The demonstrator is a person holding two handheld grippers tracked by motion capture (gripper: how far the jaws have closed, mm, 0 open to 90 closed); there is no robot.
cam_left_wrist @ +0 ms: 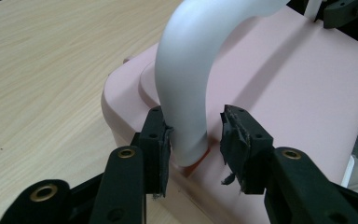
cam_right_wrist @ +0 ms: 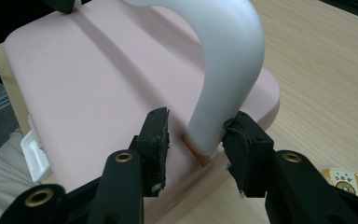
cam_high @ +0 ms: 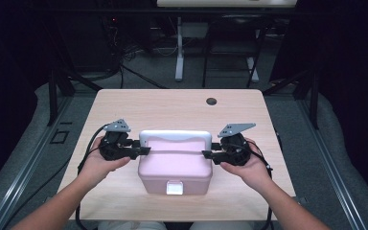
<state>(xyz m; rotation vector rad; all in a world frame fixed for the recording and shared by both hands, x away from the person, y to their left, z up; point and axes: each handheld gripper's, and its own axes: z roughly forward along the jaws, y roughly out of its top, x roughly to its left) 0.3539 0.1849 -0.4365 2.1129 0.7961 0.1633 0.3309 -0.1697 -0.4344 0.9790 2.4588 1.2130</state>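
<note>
A pink box [cam_high: 175, 165] with a shut lid and a white front latch [cam_high: 174, 187] stands on the table in front of the person. Its white arched handle [cam_high: 175, 136] is raised upright. My left gripper [cam_high: 144, 151] reaches in level from the box's left side. In the left gripper view its jaws [cam_left_wrist: 193, 140] straddle the foot of the handle [cam_left_wrist: 186, 84]; one pad touches it and a gap remains at the other. My right gripper [cam_high: 207, 154] mirrors this on the right: its jaws [cam_right_wrist: 196, 135] stand around the other foot of the handle [cam_right_wrist: 228, 70], one pad touching, the other apart.
The light wooden table [cam_high: 172, 105] has a round cable hole [cam_high: 211, 101] at the back right. A small round gold disc [cam_right_wrist: 345, 179] lies on the table by the right gripper. Dark floor, cables and a desk's legs lie beyond the far edge.
</note>
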